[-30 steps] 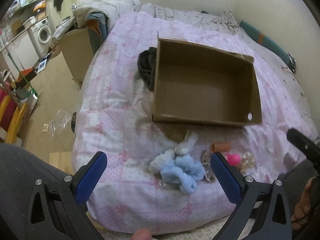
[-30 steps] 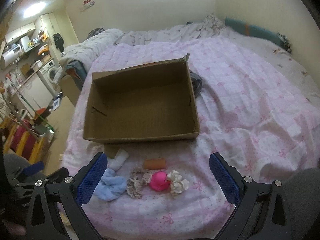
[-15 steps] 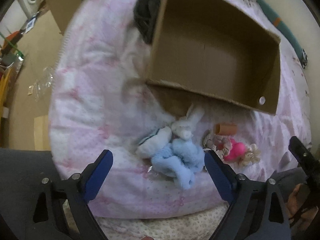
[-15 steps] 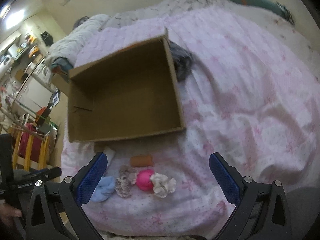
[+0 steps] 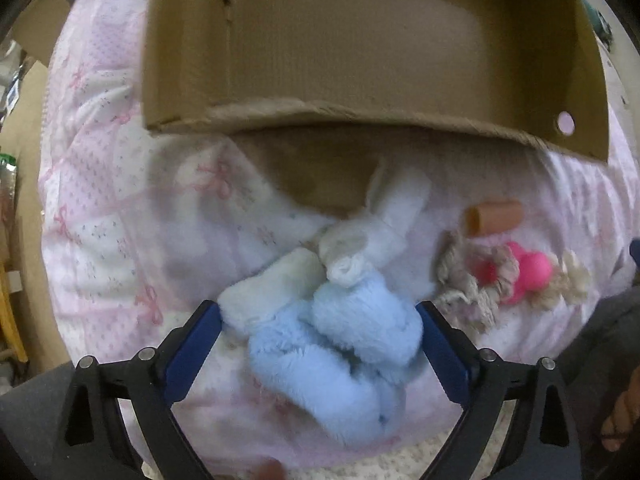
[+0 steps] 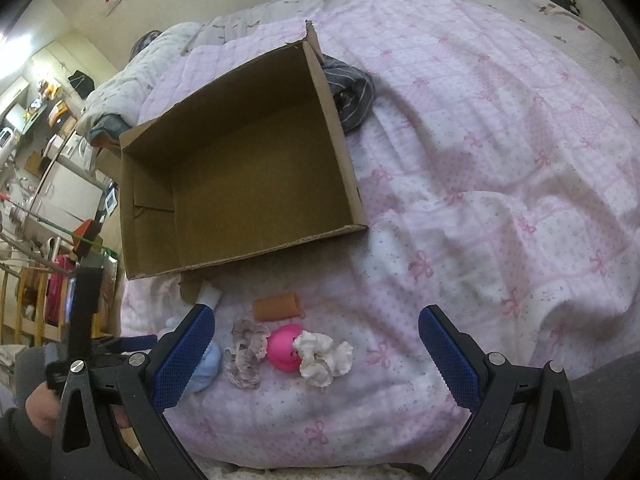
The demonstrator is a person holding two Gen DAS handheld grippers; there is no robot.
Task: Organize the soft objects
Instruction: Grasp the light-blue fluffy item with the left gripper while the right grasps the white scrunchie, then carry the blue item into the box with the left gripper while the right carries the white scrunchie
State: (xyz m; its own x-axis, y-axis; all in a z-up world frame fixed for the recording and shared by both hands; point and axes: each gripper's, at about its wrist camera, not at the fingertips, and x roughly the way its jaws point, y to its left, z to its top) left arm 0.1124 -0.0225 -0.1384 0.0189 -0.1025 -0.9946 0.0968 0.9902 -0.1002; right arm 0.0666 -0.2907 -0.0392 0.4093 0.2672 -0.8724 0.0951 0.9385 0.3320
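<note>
An open cardboard box (image 5: 360, 128) (image 6: 248, 256) sits empty on the pink bed cover. In front of it lies a row of soft things: a light-blue plush (image 5: 352, 340) (image 6: 208, 364) with a white bunny (image 5: 372, 236) on it, a grey scrunchie (image 6: 246, 348), a pink toy (image 5: 524, 272) (image 6: 282, 350), a cream scrunchie (image 6: 324, 356) and an orange roll (image 5: 494, 218) (image 6: 276, 306). My left gripper (image 5: 320, 356) is open, its fingers on either side of the blue plush. My right gripper (image 6: 316, 356) is open above the pink toy and scrunchies.
A dark striped cloth (image 6: 350, 92) lies behind the box's right corner. The pink cover (image 6: 500, 200) spreads to the right of the box. The bed's edge drops to the floor at the left, with a washing machine and shelves (image 6: 60, 184) beyond.
My left gripper has moved down and forward onto the blue plush, which now lies between its fingers. My right gripper has tilted down a little toward the row of toys.
</note>
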